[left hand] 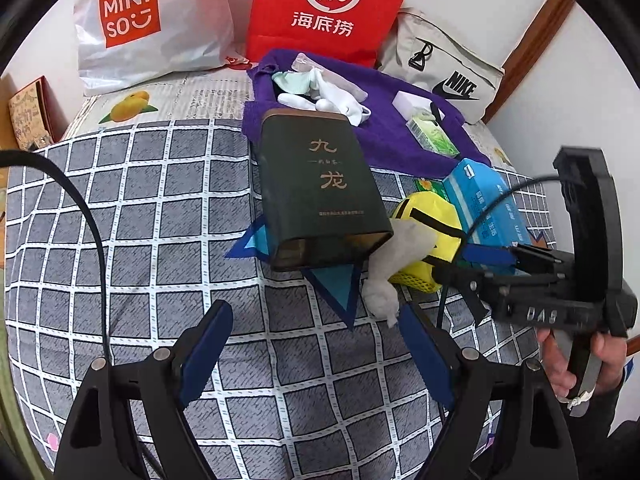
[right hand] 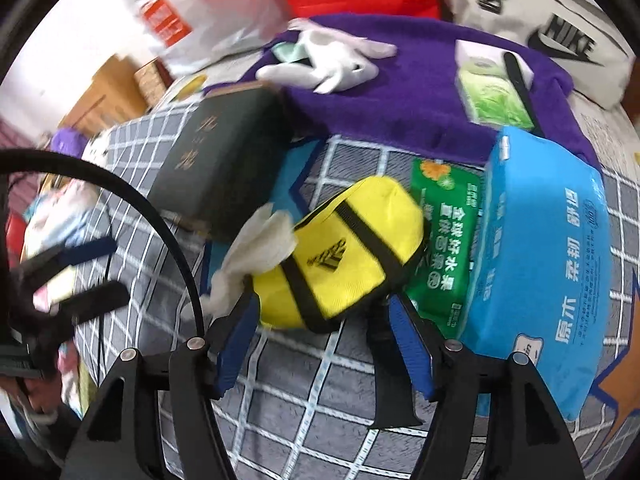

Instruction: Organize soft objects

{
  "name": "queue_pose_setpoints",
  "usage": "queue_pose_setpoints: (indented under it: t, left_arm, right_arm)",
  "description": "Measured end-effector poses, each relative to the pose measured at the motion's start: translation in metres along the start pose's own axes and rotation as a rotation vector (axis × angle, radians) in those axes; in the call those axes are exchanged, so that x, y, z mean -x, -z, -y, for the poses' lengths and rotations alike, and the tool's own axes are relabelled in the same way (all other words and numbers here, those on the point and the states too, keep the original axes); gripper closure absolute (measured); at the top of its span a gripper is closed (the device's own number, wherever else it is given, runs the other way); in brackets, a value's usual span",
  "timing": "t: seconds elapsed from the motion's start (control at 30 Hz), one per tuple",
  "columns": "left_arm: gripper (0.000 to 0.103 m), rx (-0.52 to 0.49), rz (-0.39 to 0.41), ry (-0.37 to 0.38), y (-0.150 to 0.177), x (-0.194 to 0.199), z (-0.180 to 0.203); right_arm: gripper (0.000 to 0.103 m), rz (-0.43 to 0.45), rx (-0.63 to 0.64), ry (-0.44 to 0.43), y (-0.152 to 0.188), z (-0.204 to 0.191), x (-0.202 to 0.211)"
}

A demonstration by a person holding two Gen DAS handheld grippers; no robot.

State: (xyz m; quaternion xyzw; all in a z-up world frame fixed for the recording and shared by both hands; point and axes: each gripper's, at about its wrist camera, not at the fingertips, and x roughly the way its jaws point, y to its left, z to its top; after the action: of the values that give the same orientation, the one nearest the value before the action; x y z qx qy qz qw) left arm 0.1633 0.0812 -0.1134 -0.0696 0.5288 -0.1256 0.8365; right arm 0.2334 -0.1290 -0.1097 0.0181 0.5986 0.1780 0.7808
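- The right gripper (right hand: pixel 320 320) stands with its jaws apart around the near end of the yellow pouch (right hand: pixel 344 256), pads not pressing it
- The pouch lies on the checked bed cover (right hand: pixel 304 412); a crumpled white tissue (right hand: pixel 256 252) touches its left end; a green wipes pack (right hand: pixel 444 240) lies just beside
- The left gripper (left hand: pixel 316 356) hangs wide open over the cover, empty, near the dark green tin (left hand: pixel 320 188)

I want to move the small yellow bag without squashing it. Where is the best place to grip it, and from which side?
Probably grip the yellow bag across its narrow middle, near the black strap, coming from above. It lies on its side, and the open right gripper already straddles its near end.
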Motion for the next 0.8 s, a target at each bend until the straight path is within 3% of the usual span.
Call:
queue_pose_setpoints:
  t: [0.13, 0.27, 0.33, 0.37, 0.4, 0.5, 0.6, 0.8]
  left_arm:
    - [0.019, 0.012, -0.002, -0.003, 0.001, -0.001, -0.005]
    - [0.019, 0.009, -0.001, 0.010, 0.002, -0.005, -0.005]
    - [0.019, -0.003, 0.002, 0.015, 0.004, -0.007, -0.003]
    - [0.019, -0.016, 0.005, 0.021, 0.004, -0.009, -0.001]
    - [0.019, -0.025, 0.008, 0.033, 0.005, -0.011, 0.001]
    - [0.019, -0.046, 0.014, 0.082, 0.006, -0.019, 0.008]
    - [0.019, -0.076, 0.014, 0.120, 0.007, -0.027, 0.016]
    - [0.020, -0.101, -0.017, 0.112, 0.006, -0.048, 0.025]
  right_arm:
    - [0.036, 0.020, -0.056, -0.026, -0.007, 0.004, -0.001]
    - [0.037, 0.053, -0.020, 0.013, -0.014, -0.001, -0.007]
    - [0.047, 0.062, 0.023, 0.053, -0.016, -0.006, -0.011]
    - [0.064, 0.067, 0.049, 0.074, -0.017, -0.008, -0.014]
    - [0.072, 0.060, 0.066, 0.078, -0.017, -0.008, -0.018]
    - [0.082, 0.066, 0.049, 0.055, -0.016, 0.001, -0.018]
    - [0.089, 0.076, 0.028, 0.010, -0.013, 0.010, -0.008]
    - [0.089, 0.066, 0.041, -0.002, -0.007, 0.012, 0.001]
